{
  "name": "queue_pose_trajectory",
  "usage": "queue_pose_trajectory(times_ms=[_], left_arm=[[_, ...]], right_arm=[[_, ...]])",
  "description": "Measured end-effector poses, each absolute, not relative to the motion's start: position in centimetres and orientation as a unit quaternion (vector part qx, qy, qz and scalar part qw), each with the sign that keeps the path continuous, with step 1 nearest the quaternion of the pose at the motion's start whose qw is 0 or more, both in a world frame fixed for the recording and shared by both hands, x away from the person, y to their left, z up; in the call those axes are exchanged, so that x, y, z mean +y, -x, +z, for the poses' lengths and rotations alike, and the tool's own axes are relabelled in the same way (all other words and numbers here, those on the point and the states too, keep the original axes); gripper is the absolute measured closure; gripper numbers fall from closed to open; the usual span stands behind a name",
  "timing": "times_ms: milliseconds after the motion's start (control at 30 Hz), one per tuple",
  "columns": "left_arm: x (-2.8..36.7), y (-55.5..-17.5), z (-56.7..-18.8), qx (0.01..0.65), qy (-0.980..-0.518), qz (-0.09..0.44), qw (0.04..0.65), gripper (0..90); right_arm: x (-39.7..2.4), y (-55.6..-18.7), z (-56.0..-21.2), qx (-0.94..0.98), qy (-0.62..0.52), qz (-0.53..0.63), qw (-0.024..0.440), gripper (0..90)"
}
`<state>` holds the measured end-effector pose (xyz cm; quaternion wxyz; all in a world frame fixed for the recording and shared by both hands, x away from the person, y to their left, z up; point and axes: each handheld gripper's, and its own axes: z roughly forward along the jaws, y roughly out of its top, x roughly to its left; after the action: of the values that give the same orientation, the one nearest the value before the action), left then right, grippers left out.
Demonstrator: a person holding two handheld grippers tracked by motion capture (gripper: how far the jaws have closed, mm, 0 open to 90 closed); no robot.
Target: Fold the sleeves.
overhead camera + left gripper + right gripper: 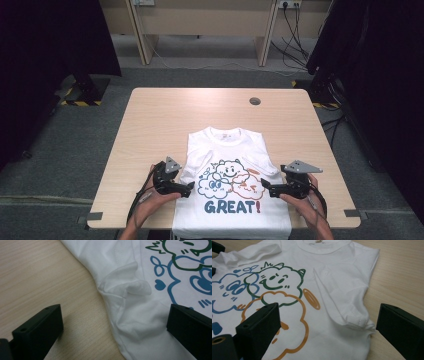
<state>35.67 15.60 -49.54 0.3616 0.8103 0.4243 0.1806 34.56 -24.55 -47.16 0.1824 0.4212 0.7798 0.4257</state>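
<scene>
A white T-shirt (225,150) with a cartoon cloud print and the word GREAT lies face up on the wooden table (160,115), collar away from me, hem over the near edge. Both sleeves are folded in over the body. My left gripper (189,189) stands open at the shirt's left edge, its jaws straddling the folded left sleeve (132,287). At the shirt's right edge, my right gripper (263,186) is open too, with the folded right sleeve (352,312) between its jaws. Neither holds any cloth.
A round cable hole (255,101) sits near the table's far right. Bare tabletop lies beyond and to both sides of the shirt. Dark curtains (45,45) flank the table, and desk legs and cables (295,40) stand beyond it.
</scene>
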Motion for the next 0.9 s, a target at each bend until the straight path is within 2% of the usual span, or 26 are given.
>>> queue_pose_trajectory(times_ms=[900], left_arm=[[15.6, -35.7, -49.5, 0.423, -0.811, 0.180, 0.361, 0.0]], right_arm=[[-25.5, -31.7, -47.5, 0.774, -0.421, 0.438, 0.180, 5.6]])
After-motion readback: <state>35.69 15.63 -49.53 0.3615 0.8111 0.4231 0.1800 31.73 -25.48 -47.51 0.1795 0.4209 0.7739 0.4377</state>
